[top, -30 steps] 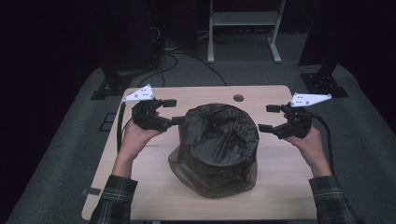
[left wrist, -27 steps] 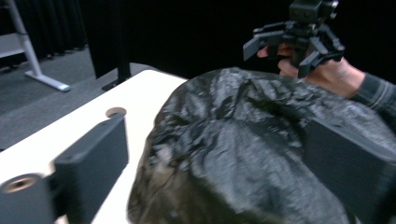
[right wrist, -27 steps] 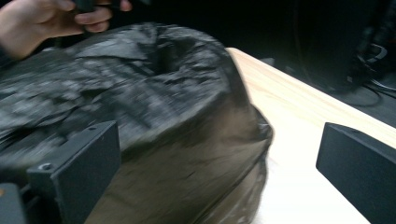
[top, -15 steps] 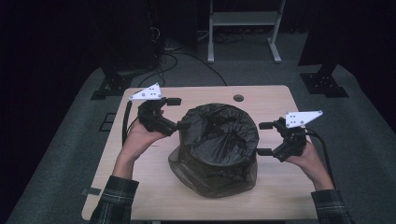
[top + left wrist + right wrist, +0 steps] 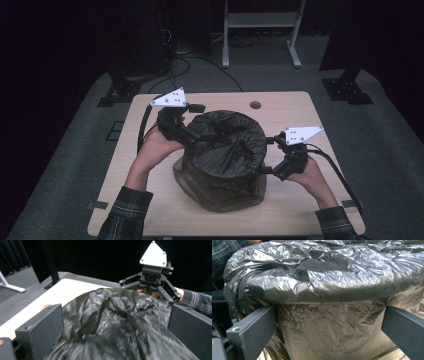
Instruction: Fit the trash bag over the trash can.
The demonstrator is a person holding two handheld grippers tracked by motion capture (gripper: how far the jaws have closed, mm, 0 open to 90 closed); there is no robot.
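Facing left tool (image 5: 117,340): right tool (image 5: 153,288) across bag (image 5: 120,315).

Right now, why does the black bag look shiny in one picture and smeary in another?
In the right gripper view the black bag is sharp, and light glints pale off its crinkles. In the left gripper view its near part is smeared by blur, while the right gripper beyond it looks crisp. In the high view the room is dim, the table is lit, and the bag reads as a dark lump.

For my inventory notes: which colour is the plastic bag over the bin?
Glossy black plastic bag, clearest in the right gripper view.
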